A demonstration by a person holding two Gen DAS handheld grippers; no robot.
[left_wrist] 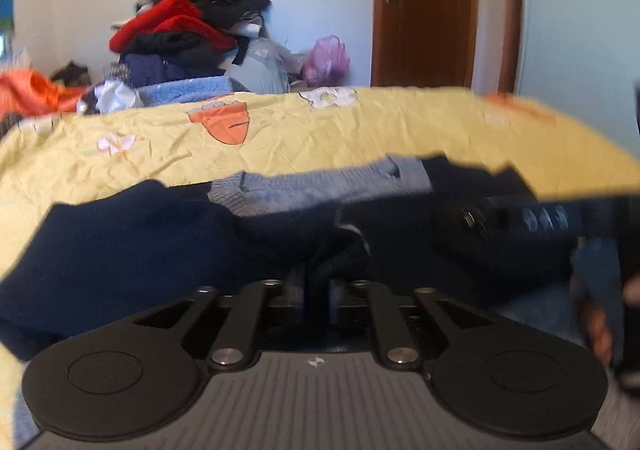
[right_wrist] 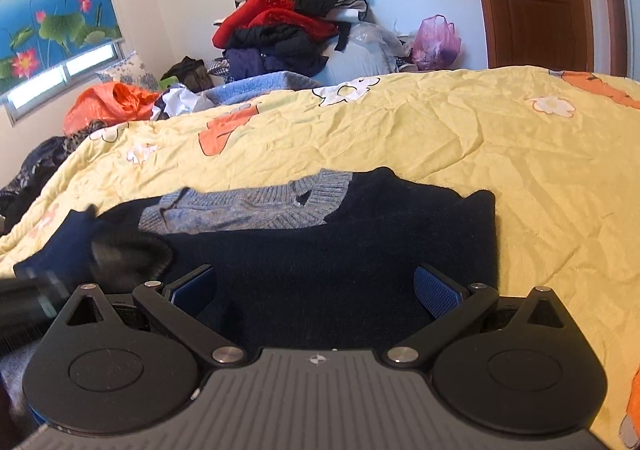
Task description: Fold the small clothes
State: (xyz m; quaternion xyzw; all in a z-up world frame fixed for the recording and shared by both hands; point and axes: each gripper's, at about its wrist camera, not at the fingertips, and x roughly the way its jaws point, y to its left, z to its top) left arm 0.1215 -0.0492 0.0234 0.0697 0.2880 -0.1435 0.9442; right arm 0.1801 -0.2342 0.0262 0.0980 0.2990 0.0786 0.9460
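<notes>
1. Sweater point(right_wrist: 320, 270): navy, grey knit collar point(right_wrist: 248, 205).
2. Bedspread point(right_wrist: 500, 153) under sweater: yellow, orange and white prints.
3. Clothes pile point(right_wrist: 296, 9) behind sweater: red, black.
4. Bag point(right_wrist: 436, 39) beside pile: pink.

The left wrist view is smeared with motion. In it the right tool point(left_wrist: 520, 217) is a dark streak cut off by the picture's right edge, its jaws unreadable. The left tool point(left_wrist: 318, 290) hides a bunch of the navy sweater point(left_wrist: 120, 250) between its pads. From the right wrist, the left tool point(right_wrist: 36, 298) is a blurred shape cut off at the left edge. The bed point(right_wrist: 440, 137) runs beyond the right edge.
</notes>
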